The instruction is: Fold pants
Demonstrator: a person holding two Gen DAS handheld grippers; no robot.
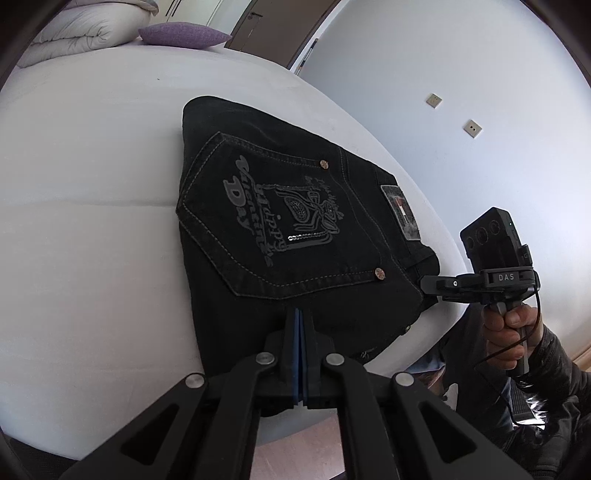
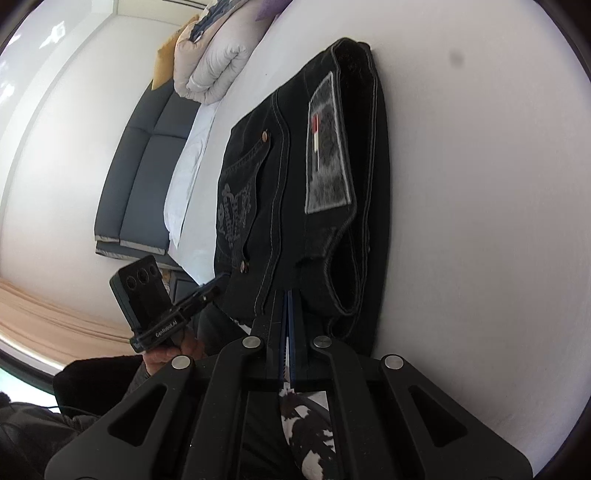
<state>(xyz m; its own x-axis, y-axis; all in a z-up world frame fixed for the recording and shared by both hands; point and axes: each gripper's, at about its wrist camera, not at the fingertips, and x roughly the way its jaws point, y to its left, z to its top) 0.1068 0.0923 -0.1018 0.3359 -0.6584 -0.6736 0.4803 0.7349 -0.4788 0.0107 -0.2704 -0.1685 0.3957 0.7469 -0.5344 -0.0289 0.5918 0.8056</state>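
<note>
White bedding covers the bed (image 1: 92, 184), and the black pants (image 1: 280, 221) lie on it near its edge, already folded into a compact stack with the back pocket and its printed lettering facing up. A folded duvet (image 1: 81, 29) and a purple pillow (image 1: 181, 35) are seen at the far end.

The left tool (image 1: 300, 317) is pressed together at the near edge of the stack; whether cloth is pinched between its pads cannot be told. The right tool (image 2: 286, 299) is likewise pressed together at the waistband end, and a grip on fabric cannot be confirmed there either.

If a further fold is intended, all layers at both corners should be caught together, and both ends should be carried evenly so that the stack is not skewed or dragged off the bed edge.

From the left wrist view, the whole pocket face and the right tool at the waistband corner are shown. From the right wrist view, the grey waistband patch (image 2: 328, 147), the layered folded edge, a dark headboard (image 2: 144, 177) and the hand (image 2: 173, 354) holding the left tool are shown instead.
</note>
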